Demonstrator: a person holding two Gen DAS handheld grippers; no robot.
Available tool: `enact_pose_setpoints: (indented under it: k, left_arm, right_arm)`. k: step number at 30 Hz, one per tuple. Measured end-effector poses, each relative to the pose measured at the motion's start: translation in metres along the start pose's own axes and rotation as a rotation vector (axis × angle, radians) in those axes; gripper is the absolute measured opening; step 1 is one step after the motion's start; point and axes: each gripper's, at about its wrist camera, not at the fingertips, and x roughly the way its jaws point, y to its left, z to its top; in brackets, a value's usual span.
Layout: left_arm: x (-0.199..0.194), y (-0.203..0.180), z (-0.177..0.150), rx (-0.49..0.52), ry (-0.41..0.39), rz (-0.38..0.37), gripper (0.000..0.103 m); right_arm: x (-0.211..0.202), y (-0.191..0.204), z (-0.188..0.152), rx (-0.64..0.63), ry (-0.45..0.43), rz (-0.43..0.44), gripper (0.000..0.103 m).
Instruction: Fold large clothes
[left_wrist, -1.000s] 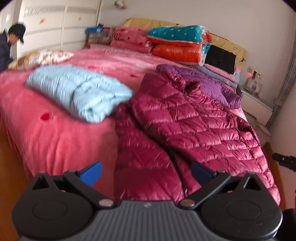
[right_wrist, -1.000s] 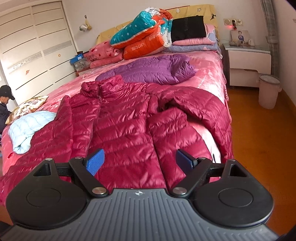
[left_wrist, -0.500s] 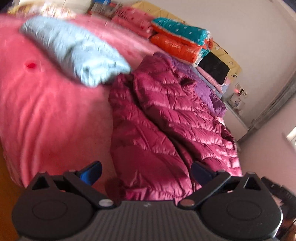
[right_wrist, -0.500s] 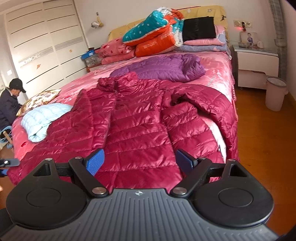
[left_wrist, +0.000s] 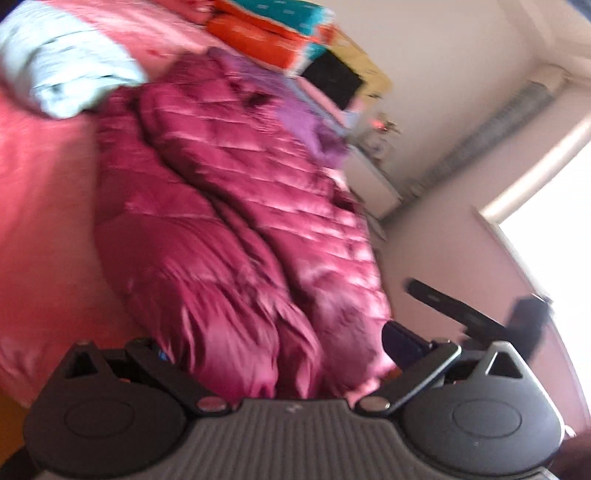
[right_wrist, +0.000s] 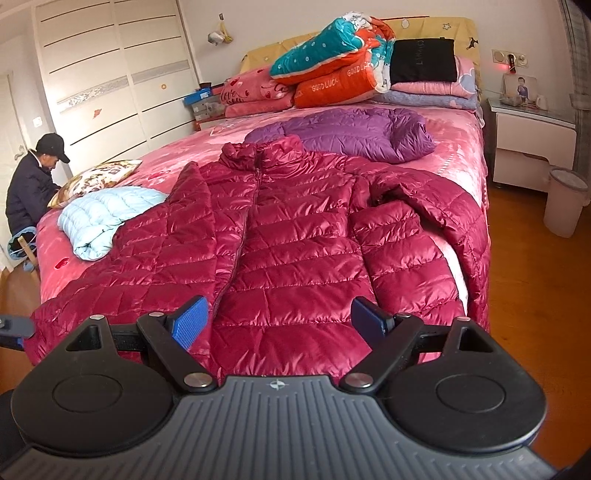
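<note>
A bedroom, with a bed (right_wrist: 458, 155) under a pink cover, is filling both views; a crimson down jacket (right_wrist: 295, 236) is lying spread, front up and zipped, across the near end of the bed, directly ahead of the right gripper (right_wrist: 280, 325), whose blue-padded fingers (right_wrist: 188, 326) are standing wide apart and holding nothing, with the jacket's hem lying between and just beyond them. The left gripper (left_wrist: 280, 350) is dropping and tilting towards the jacket's left sleeve (left_wrist: 207, 266); against the views a second ago, the sleeve cuff is now lying between its fingers, which are apart and not yet clamped, while the right gripper is drawing back and squaring up to the hem. Judged from this, folding is only beginning, and the sleeve is the likely first grasp. The left view, heavily blurred, is showing the sleeve edge at close range and the right gripper's arm beyond its right finger; the right view alone is showing the whole jacket, its rumpled right sleeve (right_wrist: 402, 251), a purple jacket (right_wrist: 351, 133) beyond the collar, a pale blue folded jacket (right_wrist: 107, 214) beyond the left finger, and a seated person (right_wrist: 33, 184) at the far left.
</note>
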Motion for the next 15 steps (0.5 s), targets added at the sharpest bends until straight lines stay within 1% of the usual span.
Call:
enact_pose_setpoints:
  k: [2, 4, 6, 8, 10, 12, 15]
  left_arm:
    - [-0.005, -0.011, -0.003, 0.022, -0.001, -0.064, 0.102]
    - [-0.013, -0.02, -0.005, 0.05, -0.001, -0.105, 0.102]
    - [-0.025, -0.029, -0.007, 0.077, -0.006, -0.112, 0.102]
    - [-0.04, -0.033, -0.007, 0.082, -0.029, -0.12, 0.102]
    - [-0.056, -0.036, -0.007, 0.083, -0.062, -0.111, 0.102]
    - [-0.069, -0.04, -0.006, 0.084, -0.09, -0.081, 0.102]
    - [-0.076, -0.051, -0.001, 0.089, -0.127, -0.04, 0.102]
  right_arm:
    - [0.0, 0.0, -0.001, -0.002, -0.001, 0.0, 0.103]
    - [0.001, 0.0, -0.001, -0.004, -0.001, -0.002, 0.103]
    - [0.001, -0.001, -0.002, -0.004, 0.0, -0.003, 0.103]
    - [0.001, -0.002, -0.002, -0.003, 0.002, -0.005, 0.103]
    - [0.002, -0.003, -0.003, 0.0, 0.004, -0.009, 0.103]
    - [0.003, -0.005, -0.004, 0.009, 0.009, -0.011, 0.103]
    - [0.007, -0.008, -0.007, 0.017, 0.019, -0.01, 0.103]
